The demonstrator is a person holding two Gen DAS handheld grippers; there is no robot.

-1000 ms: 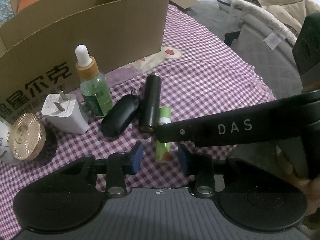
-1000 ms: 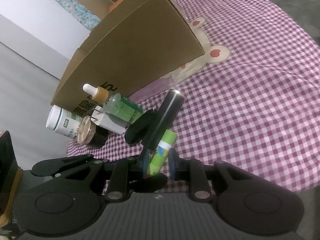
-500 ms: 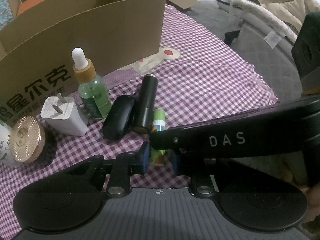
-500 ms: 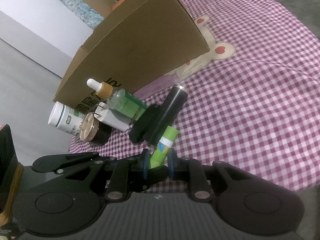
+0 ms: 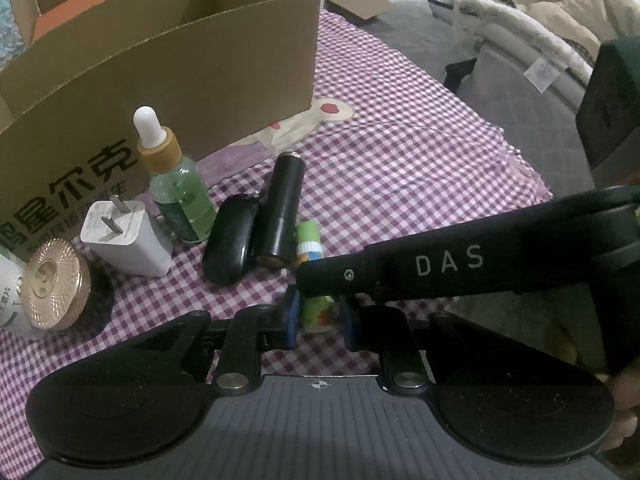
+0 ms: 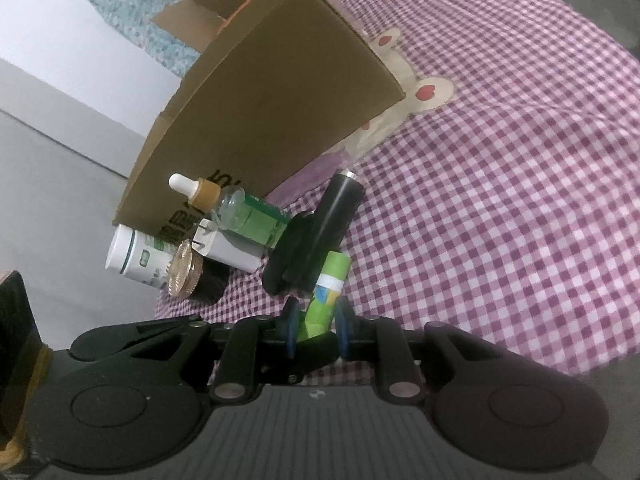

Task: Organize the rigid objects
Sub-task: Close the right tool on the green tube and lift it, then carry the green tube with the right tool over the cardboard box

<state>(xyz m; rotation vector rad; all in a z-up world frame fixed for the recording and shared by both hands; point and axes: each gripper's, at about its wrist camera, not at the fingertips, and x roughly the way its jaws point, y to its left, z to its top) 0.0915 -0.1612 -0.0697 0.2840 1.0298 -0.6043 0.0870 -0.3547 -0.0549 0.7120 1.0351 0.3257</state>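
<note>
A green tube (image 5: 316, 312) lies on the purple checked cloth (image 5: 400, 168). My left gripper (image 5: 318, 316) has its pads on either side of the tube's near end. My right gripper (image 6: 316, 322) is shut on the same green tube (image 6: 326, 296); its black finger (image 5: 440, 264) crosses the left wrist view over the tube. Beside the tube lie a black cylinder (image 5: 284, 208) and a black oval case (image 5: 230, 236). A dropper bottle (image 5: 172, 180), a white charger (image 5: 124, 236), a gold-lidded jar (image 5: 52, 280) and a white bottle (image 6: 136, 256) stand by them.
An open cardboard box (image 5: 160, 52) stands just behind the objects, also in the right wrist view (image 6: 272, 104). The cloth's edge (image 5: 520, 160) runs at the right, with grey bedding and a beige coat (image 5: 560, 8) beyond.
Both grippers have closed in on the green tube. The left gripper's jaws narrowed from wide open to either side of the tube. The tube's near end has come up slightly.
</note>
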